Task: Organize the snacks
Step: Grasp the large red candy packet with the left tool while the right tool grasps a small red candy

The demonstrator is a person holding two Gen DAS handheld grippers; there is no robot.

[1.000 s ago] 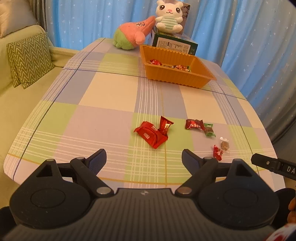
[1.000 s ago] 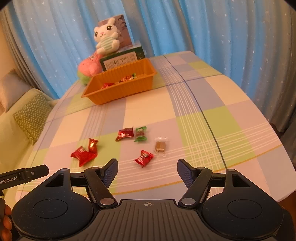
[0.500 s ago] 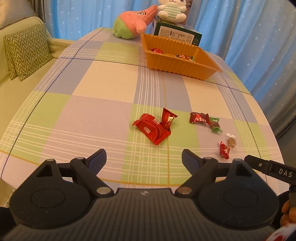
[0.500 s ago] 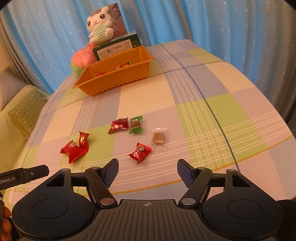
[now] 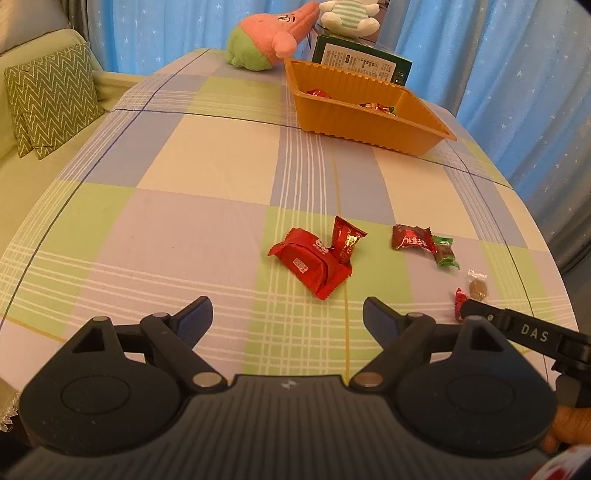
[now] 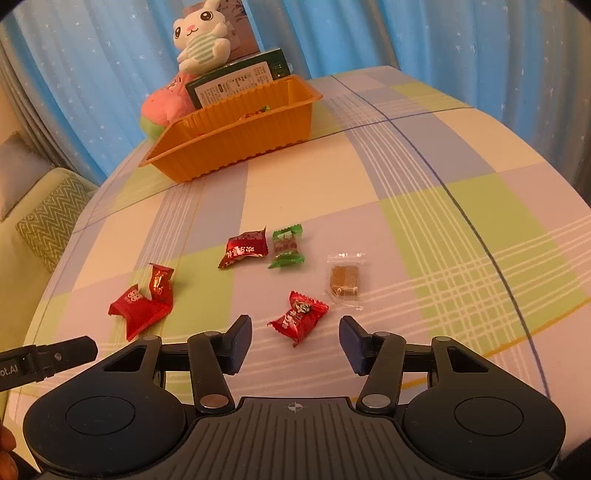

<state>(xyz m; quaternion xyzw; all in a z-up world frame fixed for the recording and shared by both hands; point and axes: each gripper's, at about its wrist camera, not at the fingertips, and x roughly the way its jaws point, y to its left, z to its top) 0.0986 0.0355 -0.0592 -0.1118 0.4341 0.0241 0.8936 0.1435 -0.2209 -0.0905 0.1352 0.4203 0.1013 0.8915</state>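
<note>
1. On a plaid-clothed table (image 6: 424, 206), six wrapped snacks lie scattered near the front edge, with an orange tray (image 6: 236, 129) at the far side holding a few sweets already.
2. Right gripper (image 6: 295, 341) hovers low over the cloth with its jaws spread wide and empty; a small red candy (image 6: 298, 318) lies just ahead, between the fingertips, its long axis running from near-left to far-right.
3. Left gripper (image 5: 287, 317) also stands wide and holds nothing, aimed at a large red packet (image 5: 310, 264) whose long axis slants from far-left to near-right.
4. A red twist-wrapped sweet (image 5: 346, 240) leans against that packet's far end, standing nearly upright.
5. Farther right, a dark red candy (image 6: 244, 249) lies lengthwise left to right, touching or almost touching a green-wrapped candy (image 6: 286, 245) whose twisted ends point near and far.
6. A clear-wrapped brown candy (image 6: 344, 278) lies apart to the right, long axis pointing near to far.
7. Behind the tray stand a green box (image 6: 236, 83), a white plush rabbit (image 6: 201, 37) and a pink plush toy (image 5: 271, 35), before blue curtains (image 6: 388, 33).
</note>
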